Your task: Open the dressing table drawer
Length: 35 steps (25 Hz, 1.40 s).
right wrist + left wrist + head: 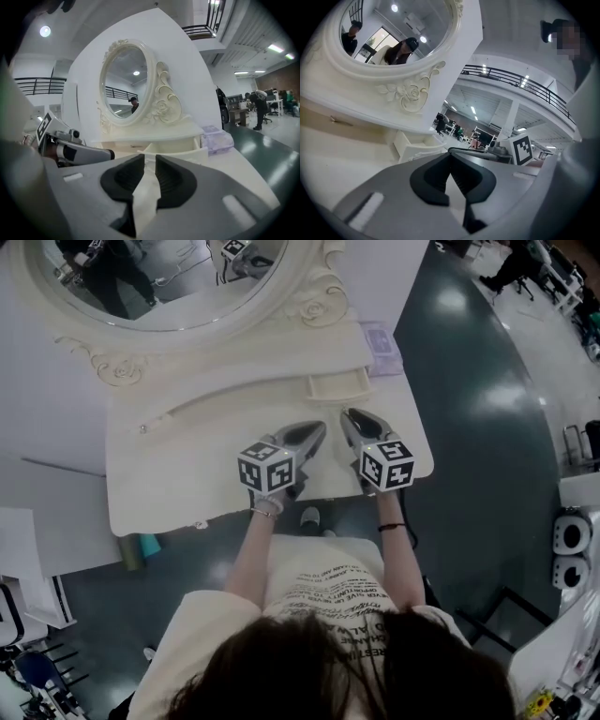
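Drawer (337, 386) open in head view, left claw (320, 428) together, right claw (347, 416) slightly apart

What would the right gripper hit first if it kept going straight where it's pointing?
Most likely the open drawer, dead ahead between the parted jaws of the right gripper, though depth is hard to judge.

Extras around the vanity: a fancy mirror and a purple box

The oval mirror (124, 84) in its carved cream frame stands ahead of the right gripper (149, 161), a bit left. The lilac box (216, 139) sits ahead to its right, with shiny dark green floor (276, 140) beyond.
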Available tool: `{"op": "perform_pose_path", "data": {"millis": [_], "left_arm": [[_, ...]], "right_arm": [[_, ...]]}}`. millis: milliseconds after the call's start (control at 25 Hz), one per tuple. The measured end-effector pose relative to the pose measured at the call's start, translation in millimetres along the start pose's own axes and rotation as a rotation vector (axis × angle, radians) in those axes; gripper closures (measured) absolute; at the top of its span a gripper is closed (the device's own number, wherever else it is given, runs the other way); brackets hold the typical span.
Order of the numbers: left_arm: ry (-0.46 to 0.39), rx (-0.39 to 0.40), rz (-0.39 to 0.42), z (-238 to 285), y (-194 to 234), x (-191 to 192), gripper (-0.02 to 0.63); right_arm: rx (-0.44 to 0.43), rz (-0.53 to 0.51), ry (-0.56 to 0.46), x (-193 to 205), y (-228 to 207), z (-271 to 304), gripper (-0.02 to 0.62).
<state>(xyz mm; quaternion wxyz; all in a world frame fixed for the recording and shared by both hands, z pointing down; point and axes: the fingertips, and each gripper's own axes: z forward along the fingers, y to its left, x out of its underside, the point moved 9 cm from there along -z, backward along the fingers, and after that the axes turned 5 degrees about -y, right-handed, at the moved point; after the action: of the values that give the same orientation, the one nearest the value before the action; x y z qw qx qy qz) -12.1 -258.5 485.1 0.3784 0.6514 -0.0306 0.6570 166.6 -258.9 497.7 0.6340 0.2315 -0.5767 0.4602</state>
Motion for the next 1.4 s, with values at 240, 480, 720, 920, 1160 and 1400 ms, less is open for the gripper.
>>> {"op": "perform_pose_path", "data": {"millis": [240, 480, 720, 920, 1160, 1400], "left_arm": [[-0.035, 0.024, 0.043, -7.4, -10.2, -8.9, 0.607], [-0.050, 0.048, 0.054, -12.3, -16.5, -11.0, 0.607], [-0.047, 0.072, 0.065, -15.0, -22.0, -9.7, 0.607], [-0.053, 0.071, 0.064, -16.5, -19.1, -10.1, 0.607], [-0.063, 0.072, 0.069, -15.9, -16.7, -12.6, 0.607], [-0.064, 0.083, 0.070, -14.8, -13.3, -13.9, 0.607]], "right_arm": [[-0.059, -0.003, -0.036, -5.9, 14.3, -10.9, 0.557], [-0.094, 0.008, -0.051, -13.6, 21.6, -13.4, 0.592], [-0.109, 0.014, -0.079, -16.8, 24.9, -16.5, 0.592], [-0.120, 0.011, -0.088, -17.4, 27.1, -15.8, 0.592], [-0.125, 0.007, -0.106, -19.5, 27.2, -14.9, 0.592], [-0.126, 0.009, -0.122, -20.5, 26.1, -13.4, 0.592]]}}
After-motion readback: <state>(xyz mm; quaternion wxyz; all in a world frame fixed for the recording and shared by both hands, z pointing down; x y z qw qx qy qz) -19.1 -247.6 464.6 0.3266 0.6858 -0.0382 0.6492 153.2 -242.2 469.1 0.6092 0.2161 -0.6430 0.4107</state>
